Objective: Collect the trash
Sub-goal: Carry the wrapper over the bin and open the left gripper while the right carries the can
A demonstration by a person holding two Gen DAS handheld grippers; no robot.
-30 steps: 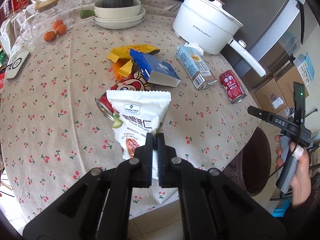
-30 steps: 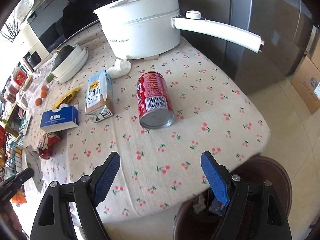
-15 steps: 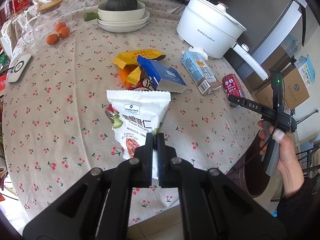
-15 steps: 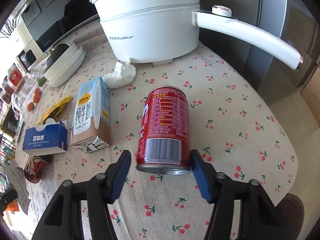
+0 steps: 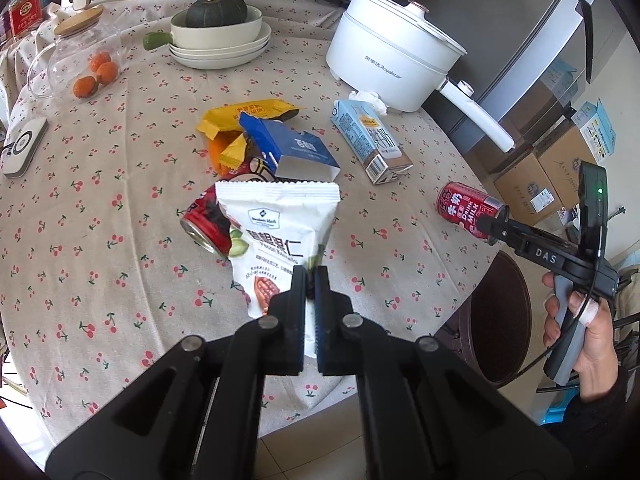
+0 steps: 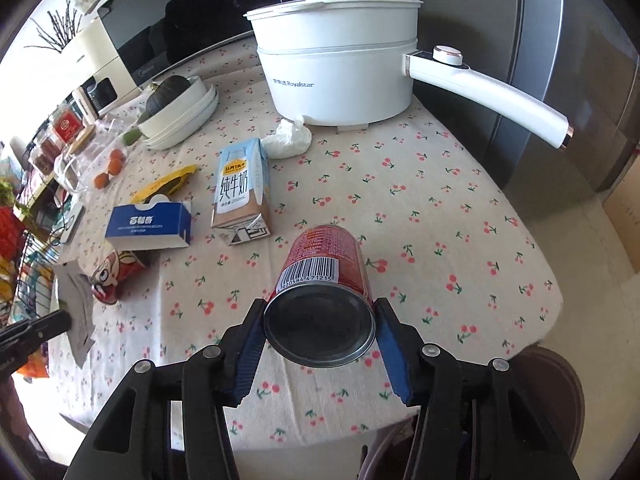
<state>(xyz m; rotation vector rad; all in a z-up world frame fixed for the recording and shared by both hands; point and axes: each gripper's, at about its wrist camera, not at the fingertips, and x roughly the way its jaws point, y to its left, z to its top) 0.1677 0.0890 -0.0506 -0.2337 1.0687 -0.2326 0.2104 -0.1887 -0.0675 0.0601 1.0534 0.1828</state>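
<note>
Clamping the white snack bag (image 5: 280,236) shut-jawed, the left tool (image 5: 310,280) holds it clear of the bench (image 5: 100,240) while the right tool (image 6: 320,320) grips the red can (image 6: 324,276), apparently both bound for the bin (image 6: 560,392).

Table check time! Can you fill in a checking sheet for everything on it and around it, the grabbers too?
Surface: round table under a cherry-print cloth.
Job's things: white snack bag and red can both gripped; milk carton, blue box, yellow wrapper, second red can, crumpled tissue lying loose.
Clutter: white pot, squash in stacked dishes, glass jar of oranges.
Grippers: left gripper shut on the bag; right gripper clamped on the can.
Cables: nothing seen.
Surroundings: brown bin, fridge, cardboard boxes.
</note>
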